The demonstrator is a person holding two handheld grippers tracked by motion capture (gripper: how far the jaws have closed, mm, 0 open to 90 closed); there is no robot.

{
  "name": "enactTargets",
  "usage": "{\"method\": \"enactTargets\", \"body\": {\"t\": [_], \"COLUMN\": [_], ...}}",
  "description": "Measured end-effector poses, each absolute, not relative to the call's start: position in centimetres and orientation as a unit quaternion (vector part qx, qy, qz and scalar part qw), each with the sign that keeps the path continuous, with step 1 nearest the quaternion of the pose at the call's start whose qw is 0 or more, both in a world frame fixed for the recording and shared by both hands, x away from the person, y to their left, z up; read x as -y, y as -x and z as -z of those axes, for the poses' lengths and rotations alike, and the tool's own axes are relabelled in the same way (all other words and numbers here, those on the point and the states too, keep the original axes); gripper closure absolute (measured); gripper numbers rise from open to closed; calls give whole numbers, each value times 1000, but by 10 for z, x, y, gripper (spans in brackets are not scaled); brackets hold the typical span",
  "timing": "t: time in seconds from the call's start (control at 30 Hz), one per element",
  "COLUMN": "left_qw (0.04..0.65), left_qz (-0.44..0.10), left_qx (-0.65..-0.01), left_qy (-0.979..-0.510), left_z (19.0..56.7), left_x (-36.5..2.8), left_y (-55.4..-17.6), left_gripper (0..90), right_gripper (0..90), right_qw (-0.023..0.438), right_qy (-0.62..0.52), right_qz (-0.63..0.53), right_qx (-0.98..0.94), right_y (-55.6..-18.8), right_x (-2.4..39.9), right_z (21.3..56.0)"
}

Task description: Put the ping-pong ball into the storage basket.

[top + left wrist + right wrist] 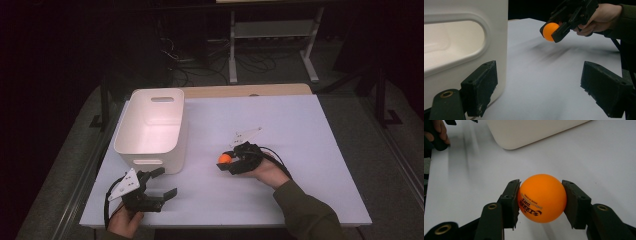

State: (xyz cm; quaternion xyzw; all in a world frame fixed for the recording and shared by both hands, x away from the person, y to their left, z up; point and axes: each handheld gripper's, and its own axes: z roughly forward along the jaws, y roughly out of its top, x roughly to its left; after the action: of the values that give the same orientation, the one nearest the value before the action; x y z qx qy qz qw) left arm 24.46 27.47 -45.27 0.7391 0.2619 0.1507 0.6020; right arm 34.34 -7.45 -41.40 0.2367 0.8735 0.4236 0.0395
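Note:
An orange ping-pong ball [541,197] with dark print sits pinched between the two black pads of my right gripper [541,201], a little above the white table. In the high view the same ball [225,158] shows at the tip of the right gripper [226,161], right of the white bin [150,131]. From the left gripper view the ball [550,31] hangs held in that gripper [552,32] over the table. My left gripper [166,182] rests near the table's front edge, just below the bin, jaws wide apart with nothing between them.
The white bin [461,47] with handle cut-outs stands at the table's left, close against my left gripper's left pad [480,90]. A white sheet [280,120] covers the tabletop. Table legs and cables [235,60] lie on the dark floor beyond the far edge.

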Motion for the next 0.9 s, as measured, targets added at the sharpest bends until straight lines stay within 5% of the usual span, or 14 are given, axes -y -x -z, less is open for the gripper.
{"method": "enactTargets", "body": {"t": [0.9], "left_qw": [602], "left_qz": [-151], "left_qx": [-262], "left_qy": [-739], "left_z": [453], "left_x": [-275], "left_y": [-245], "left_gripper": [139], "right_gripper": [494], "right_qw": [30], "right_qy": [-217], "right_qz": [-423], "right_qx": [-879], "right_y": [-348], "right_x": [45], "right_z": [416]}}
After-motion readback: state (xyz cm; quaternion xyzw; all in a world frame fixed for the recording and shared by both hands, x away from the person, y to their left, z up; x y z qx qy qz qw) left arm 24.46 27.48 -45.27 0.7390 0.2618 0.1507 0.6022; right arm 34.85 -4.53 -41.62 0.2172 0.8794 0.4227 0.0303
